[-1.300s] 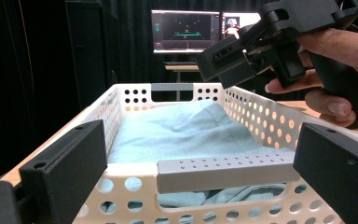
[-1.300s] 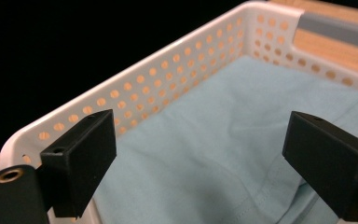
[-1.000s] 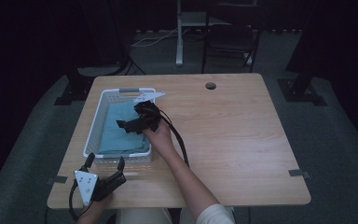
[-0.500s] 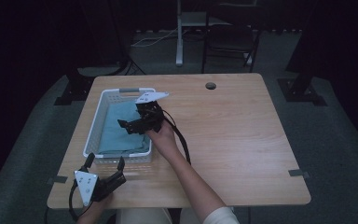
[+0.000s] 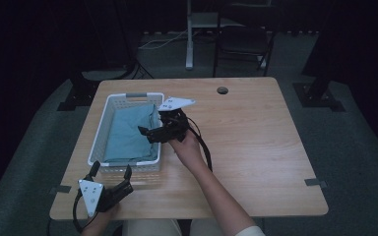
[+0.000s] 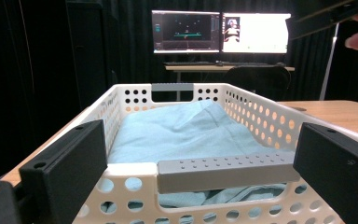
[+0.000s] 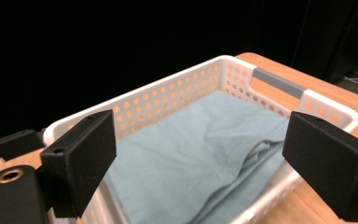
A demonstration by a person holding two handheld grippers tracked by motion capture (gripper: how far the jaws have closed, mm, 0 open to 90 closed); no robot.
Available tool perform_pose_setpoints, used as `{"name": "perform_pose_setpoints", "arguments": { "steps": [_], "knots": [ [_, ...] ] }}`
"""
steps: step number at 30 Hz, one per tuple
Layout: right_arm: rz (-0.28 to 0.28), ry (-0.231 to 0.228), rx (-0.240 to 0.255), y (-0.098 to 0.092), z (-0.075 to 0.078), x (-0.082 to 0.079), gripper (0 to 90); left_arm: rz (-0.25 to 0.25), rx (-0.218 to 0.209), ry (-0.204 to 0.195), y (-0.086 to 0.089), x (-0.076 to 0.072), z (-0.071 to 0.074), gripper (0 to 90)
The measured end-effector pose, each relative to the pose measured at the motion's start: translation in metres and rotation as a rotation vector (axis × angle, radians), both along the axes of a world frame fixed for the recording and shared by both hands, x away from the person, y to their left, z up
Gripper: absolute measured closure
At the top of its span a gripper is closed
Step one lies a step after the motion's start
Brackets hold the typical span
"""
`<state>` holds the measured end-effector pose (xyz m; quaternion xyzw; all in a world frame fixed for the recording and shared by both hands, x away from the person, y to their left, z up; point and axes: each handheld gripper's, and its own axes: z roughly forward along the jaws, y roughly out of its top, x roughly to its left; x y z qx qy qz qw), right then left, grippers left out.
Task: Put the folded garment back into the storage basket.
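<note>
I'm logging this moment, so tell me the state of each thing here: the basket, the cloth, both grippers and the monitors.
white basket: upright on the table, holding the cloth.
teal cloth: folded, lying inside the basket.
left gripper: open, empty, at the basket's near end.
right gripper: open, empty, above the basket's right rim.
monitors: switched on.

Right gripper (image 5: pixel 150 133): we see it drawn back from over the blue cloth (image 5: pixel 128 135) to the right rim of the white basket (image 5: pixel 98 132), and toward the table's near edge.
Right hand (image 5: pixel 187 147): we find it closer to the person (the forearm shows shorter in the high view).
Grey plate (image 5: pixel 176 103): it now lies past the basket's right wall, over bare tabletop.
</note>
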<state>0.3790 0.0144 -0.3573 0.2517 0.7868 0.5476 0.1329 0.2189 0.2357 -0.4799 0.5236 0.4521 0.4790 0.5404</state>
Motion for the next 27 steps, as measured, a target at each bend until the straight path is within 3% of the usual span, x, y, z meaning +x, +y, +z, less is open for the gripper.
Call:
{"name": "perform_pose_setpoints", "arguments": {
  "steps": [17, 27],
  "knots": [
    [-0.04, -0.027, 0.013, -0.04, 0.005, -0.018, 9.7, 0.0, 0.0, -0.001, 0.0, 0.0, 0.0, 4.1],
    [-0.065, -0.02, 0.034, -0.066, 0.005, -0.027, 9.7, 0.001, 0.001, 0.0, 0.0, 0.0, 0.0, 4.1]
  ]
}}
